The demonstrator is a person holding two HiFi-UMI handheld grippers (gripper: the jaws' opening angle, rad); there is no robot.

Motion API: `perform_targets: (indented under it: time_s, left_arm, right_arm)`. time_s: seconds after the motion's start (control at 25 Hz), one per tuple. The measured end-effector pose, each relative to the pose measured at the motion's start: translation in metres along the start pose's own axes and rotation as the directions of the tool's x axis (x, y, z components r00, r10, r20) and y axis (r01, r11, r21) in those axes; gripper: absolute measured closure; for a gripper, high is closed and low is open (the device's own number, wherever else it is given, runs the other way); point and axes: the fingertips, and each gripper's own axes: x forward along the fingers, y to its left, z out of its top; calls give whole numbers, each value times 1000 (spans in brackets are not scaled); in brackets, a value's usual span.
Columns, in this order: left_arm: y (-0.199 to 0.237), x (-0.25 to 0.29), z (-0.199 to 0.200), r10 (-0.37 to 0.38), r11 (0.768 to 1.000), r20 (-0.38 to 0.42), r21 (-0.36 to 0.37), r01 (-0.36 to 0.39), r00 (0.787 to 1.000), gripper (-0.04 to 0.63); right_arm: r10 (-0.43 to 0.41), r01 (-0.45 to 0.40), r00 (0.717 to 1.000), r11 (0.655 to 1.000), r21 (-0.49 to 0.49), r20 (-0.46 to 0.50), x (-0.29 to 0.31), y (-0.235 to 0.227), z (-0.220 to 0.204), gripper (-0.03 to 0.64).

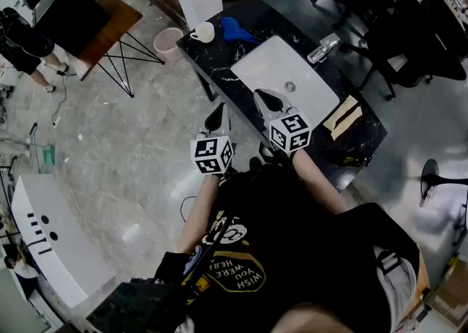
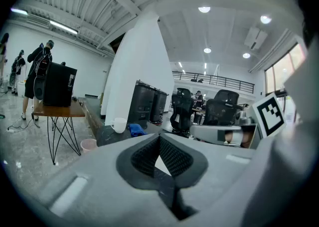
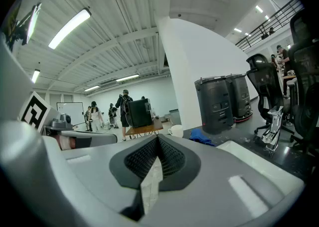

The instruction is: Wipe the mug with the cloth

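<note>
The white mug (image 1: 203, 32) stands at the far left end of the black counter (image 1: 219, 61). The crumpled blue cloth (image 1: 235, 30) lies just to its right. Both grippers are held off the counter's near side, well short of mug and cloth. My left gripper (image 1: 218, 110) is shut and empty, over the floor. My right gripper (image 1: 263, 94) is also shut and empty, at the near rim of the sink. The left gripper view shows the mug (image 2: 118, 125) and cloth (image 2: 135, 129) far beyond the closed left gripper (image 2: 159, 138). In the right gripper view the mug (image 3: 175, 130) and cloth (image 3: 202, 136) lie beyond the closed right gripper (image 3: 158, 138).
A white sink (image 1: 287, 83) is set into the counter, with a faucet (image 1: 322, 49) behind it. Wooden pieces (image 1: 344, 116) lie at the right end. A pink bin (image 1: 168, 42) stands on the floor by the mug end. Office chairs (image 1: 409, 39) are behind; a table (image 1: 102, 24) stands left.
</note>
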Motion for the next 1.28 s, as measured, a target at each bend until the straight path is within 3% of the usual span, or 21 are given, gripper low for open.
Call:
perform_targets:
  time_s: [0.84,1.28]
  left_arm:
    - [31,0,-6,-23,999,-31,-40,21,999,591]
    - [53,-6,-20,-93,994,-72,-58,89,993,591]
  right_arm:
    - [-23,24,998,999,25,-57,28,10,-19,615]
    - [-29,30,993,1000,5,-118,46,43,-38,615]
